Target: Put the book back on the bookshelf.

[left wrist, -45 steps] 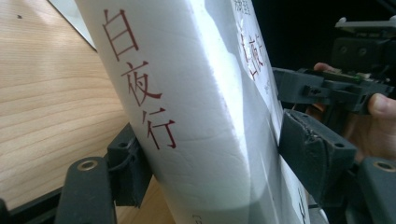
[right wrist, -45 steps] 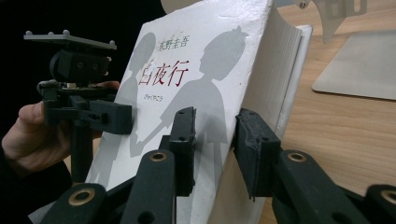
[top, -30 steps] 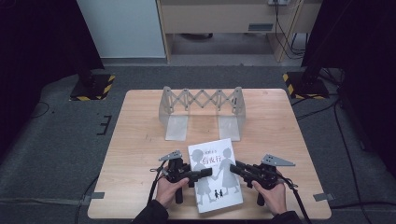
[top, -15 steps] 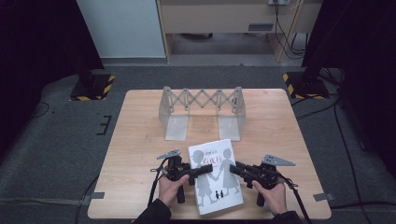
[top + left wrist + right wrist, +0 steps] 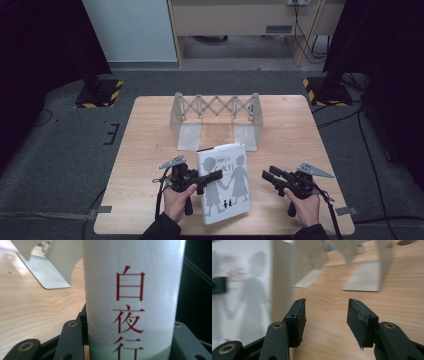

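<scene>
A white book with grey figures on its cover stands tilted near the front edge of the wooden table. The left gripper reaches in from the book's left, its jaws against the cover (how tight the grip is cannot be told from here). The right gripper sits apart, right of the book, jaws spread. A grey folding rack stands toward the back edge.
</scene>
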